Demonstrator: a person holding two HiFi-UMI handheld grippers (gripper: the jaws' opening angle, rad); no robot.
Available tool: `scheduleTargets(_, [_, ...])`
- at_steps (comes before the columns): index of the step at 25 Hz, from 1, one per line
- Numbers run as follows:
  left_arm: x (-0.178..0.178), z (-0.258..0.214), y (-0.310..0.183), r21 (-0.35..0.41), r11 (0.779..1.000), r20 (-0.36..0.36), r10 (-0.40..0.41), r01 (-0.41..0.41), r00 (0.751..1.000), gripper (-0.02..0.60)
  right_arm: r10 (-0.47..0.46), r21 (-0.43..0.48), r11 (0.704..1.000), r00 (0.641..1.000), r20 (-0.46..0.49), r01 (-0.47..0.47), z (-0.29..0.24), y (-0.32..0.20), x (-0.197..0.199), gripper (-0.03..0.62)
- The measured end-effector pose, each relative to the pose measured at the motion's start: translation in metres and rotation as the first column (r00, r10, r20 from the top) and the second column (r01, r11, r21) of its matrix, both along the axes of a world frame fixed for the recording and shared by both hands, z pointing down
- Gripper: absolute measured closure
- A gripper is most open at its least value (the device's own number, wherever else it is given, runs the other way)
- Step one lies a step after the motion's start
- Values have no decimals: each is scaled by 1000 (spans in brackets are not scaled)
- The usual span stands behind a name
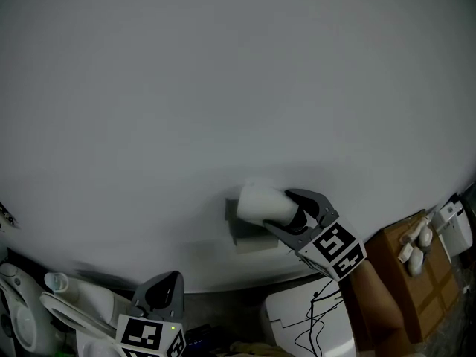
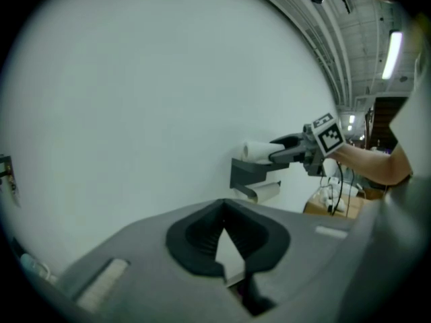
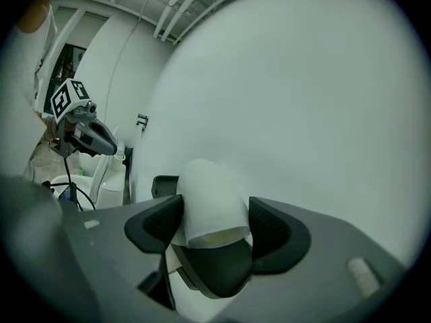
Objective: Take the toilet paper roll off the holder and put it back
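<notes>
A white toilet paper roll (image 1: 260, 201) (image 3: 205, 200) lies on its side on top of the grey holder (image 1: 242, 233) (image 2: 249, 173) fixed to the white wall. My right gripper (image 1: 277, 210) (image 3: 214, 221) reaches in from the right with one jaw on each side of the roll. They stand wide and do not squeeze it. In the left gripper view the same roll (image 2: 256, 150) shows between those jaws. My left gripper (image 1: 167, 285) (image 2: 225, 237) hangs low at the left, well away from the holder. It is shut with nothing in it.
A strip of paper (image 2: 266, 192) hangs under the holder. A toilet (image 1: 44, 303) stands at the lower left. A white box with black cables (image 1: 312, 318) and a cardboard box (image 1: 416, 274) stand at the lower right. The white wall (image 1: 223, 88) fills the rest.
</notes>
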State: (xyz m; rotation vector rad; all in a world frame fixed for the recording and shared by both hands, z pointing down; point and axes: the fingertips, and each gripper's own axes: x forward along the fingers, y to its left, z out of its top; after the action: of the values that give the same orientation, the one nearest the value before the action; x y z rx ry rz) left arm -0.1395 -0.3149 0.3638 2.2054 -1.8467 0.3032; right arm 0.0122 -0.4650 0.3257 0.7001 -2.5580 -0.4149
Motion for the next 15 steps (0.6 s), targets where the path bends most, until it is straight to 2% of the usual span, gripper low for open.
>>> scheduleTargets(9, [0, 2, 3, -4, 1000, -3, -7, 7, 1000, 586, -2, 21, 1000, 1000, -3, 2, -1, -3, 0, 299])
scheduleTargets(15, [-2, -1, 11, 2, 1000, 1, 0, 0, 1000, 586, 41, 34, 998, 998, 46, -43, -9, 3, 1, 301])
